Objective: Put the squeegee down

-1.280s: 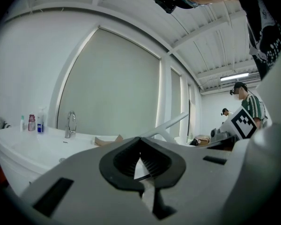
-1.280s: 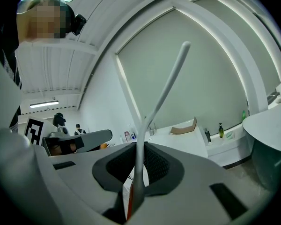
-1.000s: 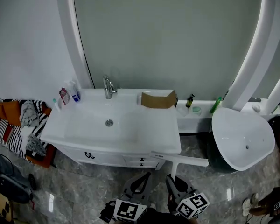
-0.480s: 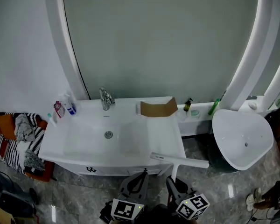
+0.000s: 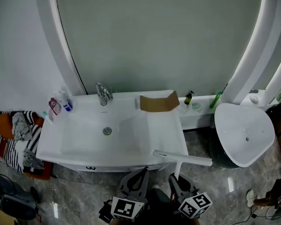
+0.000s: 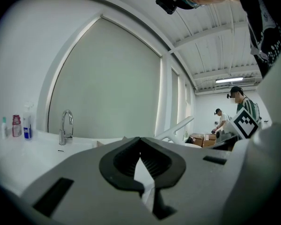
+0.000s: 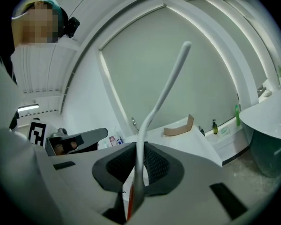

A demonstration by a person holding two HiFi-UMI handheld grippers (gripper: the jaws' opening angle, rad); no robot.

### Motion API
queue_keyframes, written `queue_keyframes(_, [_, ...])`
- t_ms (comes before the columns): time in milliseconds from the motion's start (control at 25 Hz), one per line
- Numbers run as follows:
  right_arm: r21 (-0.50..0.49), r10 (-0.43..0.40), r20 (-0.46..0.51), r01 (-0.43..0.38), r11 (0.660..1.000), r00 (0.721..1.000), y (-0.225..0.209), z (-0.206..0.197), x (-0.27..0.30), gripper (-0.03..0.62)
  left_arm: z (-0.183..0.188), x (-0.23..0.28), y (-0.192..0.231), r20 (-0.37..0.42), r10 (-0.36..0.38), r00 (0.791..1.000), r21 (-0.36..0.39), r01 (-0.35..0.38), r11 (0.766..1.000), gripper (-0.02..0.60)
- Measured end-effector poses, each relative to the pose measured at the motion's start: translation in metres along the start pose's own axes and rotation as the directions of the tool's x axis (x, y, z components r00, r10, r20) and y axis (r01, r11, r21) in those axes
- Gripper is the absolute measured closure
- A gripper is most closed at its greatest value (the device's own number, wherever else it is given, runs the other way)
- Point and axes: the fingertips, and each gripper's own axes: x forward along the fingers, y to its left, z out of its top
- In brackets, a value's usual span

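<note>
White plastic on white ceramic: your right gripper [image 5: 177, 179] is clamped on the squeegee [image 5: 182, 157] by its thin handle, so the blade sits crosswise at the front right corner of the washbasin [image 5: 161, 128]. I can't tell whether it touches. The flat ledge right of the bowl, in front of the cardboard piece [image 5: 157, 102], looks the natural resting place. Your left gripper [image 5: 139, 176] has its jaws together on nothing, standing just beside the right one.
</note>
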Motion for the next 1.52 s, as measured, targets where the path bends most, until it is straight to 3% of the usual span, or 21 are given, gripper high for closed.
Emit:
queue_keyframes(120, [0.004, 0.013, -0.014, -0.013, 1.0, 1.0, -0.006, 0.0, 0.014, 0.54, -0.015, 0.006, 0.008, -0.054, 0.013, 0.998, -0.007, -0.013, 1.0, 0.577])
queue_keyframes(920, [-0.008, 0.121, -0.051, -0.121, 0.993, 0.991, -0.086, 0.055, 0.11, 0.54, 0.012, 0.125, 0.05, 0.047, 0.115, 0.992, -0.015, -0.114, 0.993, 0.577])
queue_keyframes(1520, [0.01, 0.13, -0.063, -0.13, 0.992, 0.99, -0.104, 0.06, 0.125, 0.54, 0.017, 0.152, 0.051, 0.052, 0.105, 0.993, -0.02, -0.104, 0.994, 0.577])
